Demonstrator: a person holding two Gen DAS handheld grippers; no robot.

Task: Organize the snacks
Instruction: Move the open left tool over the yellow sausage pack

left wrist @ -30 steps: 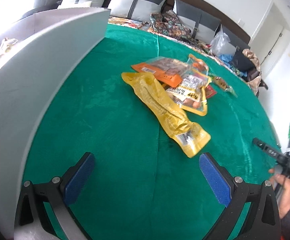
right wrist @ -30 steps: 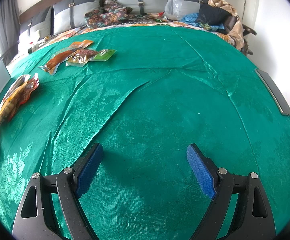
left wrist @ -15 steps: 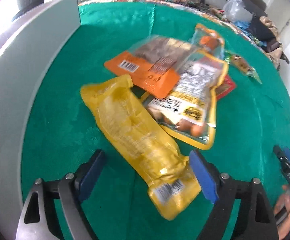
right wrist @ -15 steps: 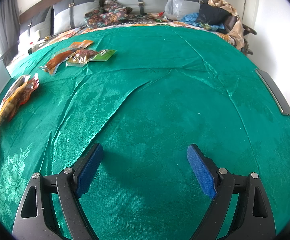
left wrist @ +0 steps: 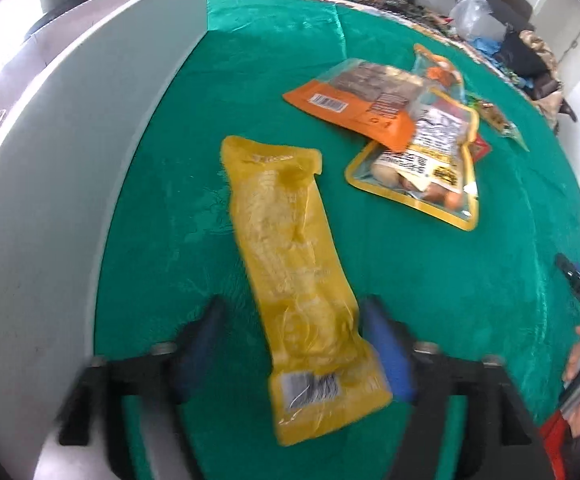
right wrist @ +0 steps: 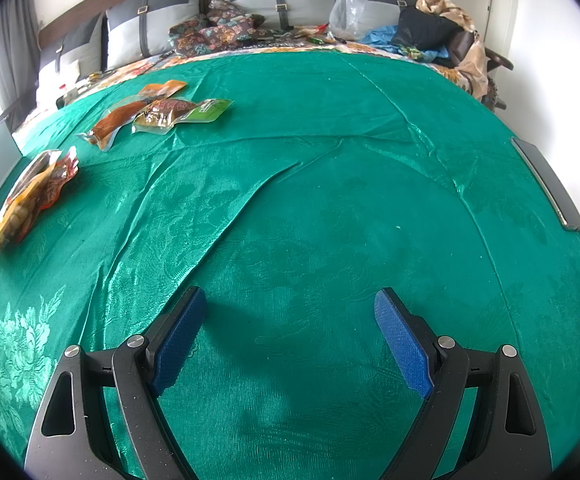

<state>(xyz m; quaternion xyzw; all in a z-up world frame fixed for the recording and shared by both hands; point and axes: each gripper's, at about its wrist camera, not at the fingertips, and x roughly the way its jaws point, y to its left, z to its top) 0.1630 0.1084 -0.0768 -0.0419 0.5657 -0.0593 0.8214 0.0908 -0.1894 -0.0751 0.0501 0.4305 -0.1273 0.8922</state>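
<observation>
On the green bed cover (left wrist: 430, 288), left claw (left wrist: 290, 344) straddles the yellow packet (left wrist: 290, 264), jaws apart, probably not gripping yet. Right claw (right wrist: 290, 336) spread, empty. Other snack packs (left wrist: 410, 136) remain unsorted.

A bed covered by a green patterned cloth (right wrist: 330, 208) is carrying all items. In the left wrist view, a long yellow packet (left wrist: 290, 264) is lying flat on the cloth at near centre. Farther right, an orange packet (left wrist: 354, 104) is overlapping a yellow-bordered pouch (left wrist: 426, 168). A white panel (left wrist: 70, 168) is standing along the left edge. In the right wrist view, a brown and green packet cluster (right wrist: 158, 114) is lying far left. Creases are crossing the cloth.
</observation>
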